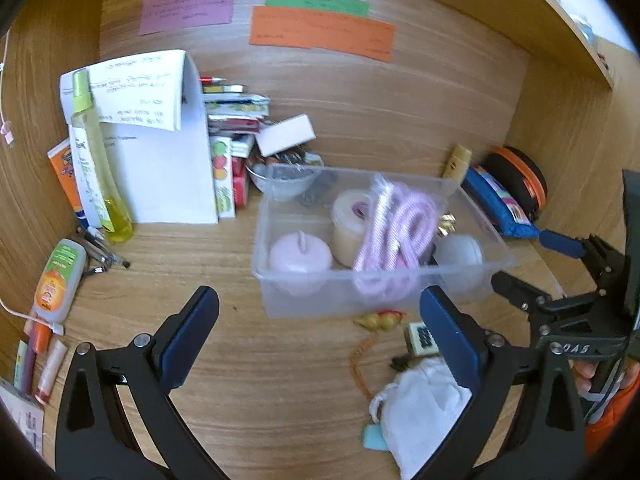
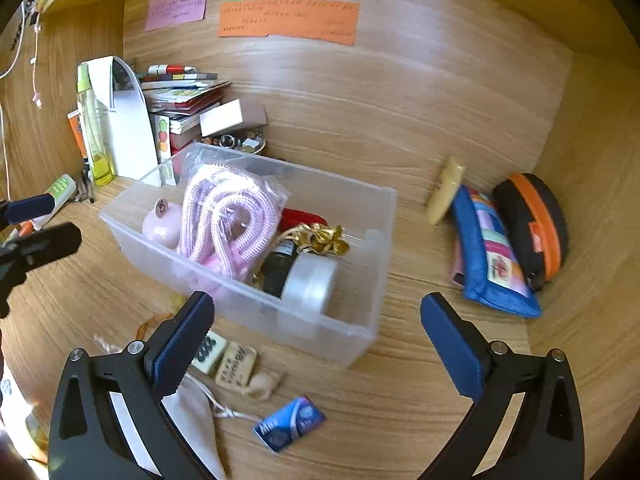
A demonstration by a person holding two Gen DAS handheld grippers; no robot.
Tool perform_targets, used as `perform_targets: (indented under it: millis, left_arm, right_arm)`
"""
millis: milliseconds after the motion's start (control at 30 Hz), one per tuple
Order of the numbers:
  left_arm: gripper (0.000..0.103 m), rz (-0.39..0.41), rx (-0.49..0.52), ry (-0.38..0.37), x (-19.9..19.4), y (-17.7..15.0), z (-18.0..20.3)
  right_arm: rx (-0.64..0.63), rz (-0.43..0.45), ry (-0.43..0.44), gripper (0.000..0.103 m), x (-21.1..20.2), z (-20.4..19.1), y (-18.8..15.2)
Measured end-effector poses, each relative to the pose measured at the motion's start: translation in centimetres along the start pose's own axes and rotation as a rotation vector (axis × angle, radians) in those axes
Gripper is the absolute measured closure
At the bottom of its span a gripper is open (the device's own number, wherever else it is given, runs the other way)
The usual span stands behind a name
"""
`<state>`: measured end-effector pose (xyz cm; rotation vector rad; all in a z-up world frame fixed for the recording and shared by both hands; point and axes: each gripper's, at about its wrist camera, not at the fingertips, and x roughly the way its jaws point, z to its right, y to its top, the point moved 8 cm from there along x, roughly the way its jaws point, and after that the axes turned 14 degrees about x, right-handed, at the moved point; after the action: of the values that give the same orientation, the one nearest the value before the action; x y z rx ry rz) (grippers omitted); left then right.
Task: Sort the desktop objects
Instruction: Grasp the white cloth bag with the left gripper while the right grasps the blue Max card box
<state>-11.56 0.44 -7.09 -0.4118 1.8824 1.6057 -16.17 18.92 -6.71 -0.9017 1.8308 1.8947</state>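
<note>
Both tongs wide open, nothing held: left gripper [image 1: 320, 336], right gripper [image 2: 318, 332]. Clear box [image 2: 352, 332] mid-desk, ready for more small things.

the left tool [image 1: 320, 332] hangs over the wooden tabletop [image 1: 224, 280] with its jaws wide apart and nothing between them. just beyond it stands a clear plastic bin [image 1: 280, 300] holding a pink cord bundle [image 1: 394, 228], a pale pink candle [image 1: 300, 256] and a cream tape roll [image 1: 350, 224]. a white drawstring pouch [image 1: 420, 408] lies near the front edge. the right tool [image 1: 536, 268] reaches in from the right edge, jaws spread and empty.
</note>
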Motion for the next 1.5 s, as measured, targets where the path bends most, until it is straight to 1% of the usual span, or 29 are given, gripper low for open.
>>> perform_targets:
  millis: [200,433,500,600,667,767,833,900,1033,1167,1300,1333,1400,1433,1500]
  left_arm:
    - [0.001,-0.053,0.031,-0.031,0.9,-1.9,3.7]
    - [0.001,-0.116,0.039,-0.06,1.7,-4.4,6.9]
    - [0.001,-0.14,0.035,-0.06,2.0,-5.2,7.6]
    - [0.001,-0.169,0.013,-0.084,2.6,-6.3,8.7]
    - [0.001,-0.187,0.005,-0.098,2.8,-7.0,9.4]
    - [0.001,-0.2,0.005,-0.101,3.1,-7.5,10.2]
    - [0.001,-0.226,0.009,-0.106,3.6,-7.9,10.7]
    - [0.0,-0.239,0.024,-0.089,4.1,-8.1,11.1]
    - [0.0,-0.244,0.052,-0.072,4.6,-8.1,11.4]
    - [0.0,-0.243,0.094,-0.084,4.7,-8.1,11.4]
    - [0.0,-0.232,0.111,-0.096,4.8,-8.1,10.5]
    - [0.0,-0.228,0.114,-0.096,4.8,-8.1,10.3]
    - [0.005,-0.218,0.118,-0.101,4.8,-8.0,9.9]
    - [0.006,-0.212,0.127,-0.105,4.7,-8.0,9.7]
    - [0.014,-0.197,0.125,-0.106,4.6,-7.9,9.3]
  right_arm:
    - [0.038,-0.006,-0.008,0.0,-0.6,2.3,-1.7]
    - [0.026,-0.036,-0.03,0.0,-0.1,4.5,-3.8]
    - [0.027,-0.05,-0.006,0.0,0.2,4.7,-4.5]
    - [0.006,-0.093,0.032,0.0,1.1,4.4,-5.7]
    - [-0.017,-0.106,0.048,0.0,1.6,4.1,-6.5]
    - [-0.048,-0.113,0.072,0.0,1.8,3.6,-7.3]
    - [-0.064,-0.121,0.095,0.0,1.8,3.4,-7.8]
    - [-0.079,-0.126,0.111,0.0,1.7,3.3,-8.2]
    - [-0.114,-0.139,0.108,0.005,2.1,3.4,-8.6]
    - [-0.126,-0.179,0.158,0.011,2.2,3.3,-9.2]
    - [-0.164,-0.194,0.185,0.014,2.2,2.3,-9.5]
    - [-0.176,-0.198,0.191,0.017,2.2,2.0,-9.6]
    - [-0.193,-0.204,0.194,0.025,2.2,1.5,-9.8]
    - [-0.196,-0.205,0.188,0.031,2.4,1.3,-9.8]
    - [-0.192,-0.214,0.191,0.032,2.6,1.0,-9.7]
